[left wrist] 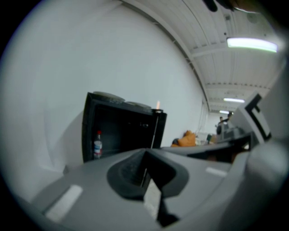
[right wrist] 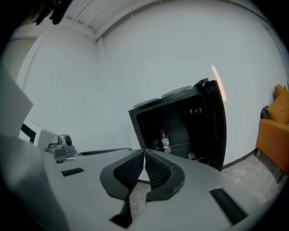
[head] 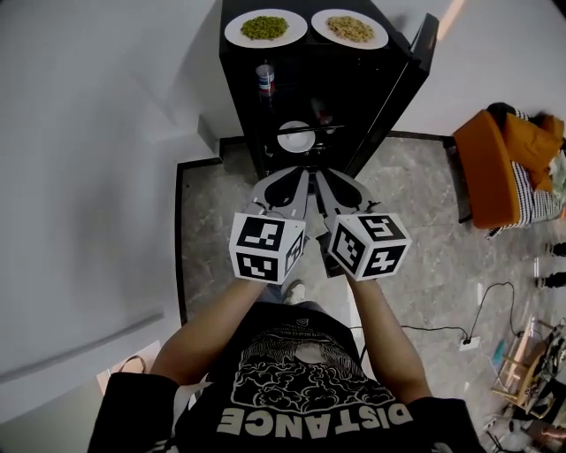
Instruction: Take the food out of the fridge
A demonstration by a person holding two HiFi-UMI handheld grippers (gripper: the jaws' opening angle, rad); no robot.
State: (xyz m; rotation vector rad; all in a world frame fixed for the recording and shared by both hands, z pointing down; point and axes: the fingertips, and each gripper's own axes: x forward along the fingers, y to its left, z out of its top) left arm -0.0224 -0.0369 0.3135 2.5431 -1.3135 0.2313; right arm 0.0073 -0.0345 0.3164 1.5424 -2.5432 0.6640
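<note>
A black mini fridge (head: 301, 97) stands open against the wall, its door (head: 402, 84) swung to the right. On its top sit a plate of green food (head: 265, 27) and a plate of yellow food (head: 349, 29). Inside I see a small bottle (head: 264, 78) and a white dish (head: 295, 136) on a lower shelf. My left gripper (head: 302, 179) and right gripper (head: 322, 179) hang side by side in front of the opening, both shut and empty. The bottle (left wrist: 98, 145) shows in the left gripper view beyond the left gripper (left wrist: 145, 157). The right gripper (right wrist: 144, 154) points at the fridge (right wrist: 180, 126).
An orange chair (head: 508, 172) piled with clothes stands on the right. A cable and plug (head: 469, 341) lie on the stone floor. A white wall runs along the left. The other gripper's body fills the lower part of each gripper view.
</note>
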